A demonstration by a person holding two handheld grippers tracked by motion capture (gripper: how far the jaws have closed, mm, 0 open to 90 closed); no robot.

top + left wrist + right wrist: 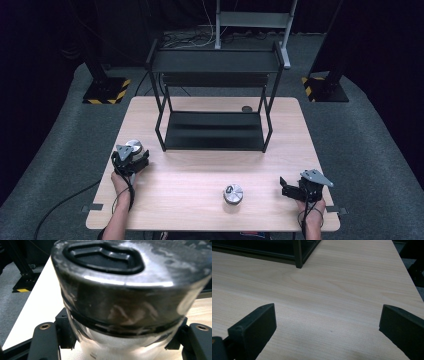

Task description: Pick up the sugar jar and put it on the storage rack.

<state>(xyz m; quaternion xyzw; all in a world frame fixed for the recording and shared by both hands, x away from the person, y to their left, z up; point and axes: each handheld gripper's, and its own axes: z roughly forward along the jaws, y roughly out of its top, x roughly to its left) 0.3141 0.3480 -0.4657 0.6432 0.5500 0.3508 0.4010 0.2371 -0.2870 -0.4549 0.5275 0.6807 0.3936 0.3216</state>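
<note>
Your left gripper (133, 161) has its jaws clamped around a silver tin (130, 297) with a black lid, held near the table's (200, 170) left edge just in front of the black shelf (215, 95), so I'd guess it's headed onto the rack. The second tin (233, 193) sits front-center. Your right gripper (292, 189) rests low at the right with jaws wide apart, empty, pointing left.

Bare table (190, 175) between rack (215, 131) and tin (233, 193)

Light wooden table (200, 165), black metal shelf rack (215, 131) at back, silver tin (233, 193) near front
</note>
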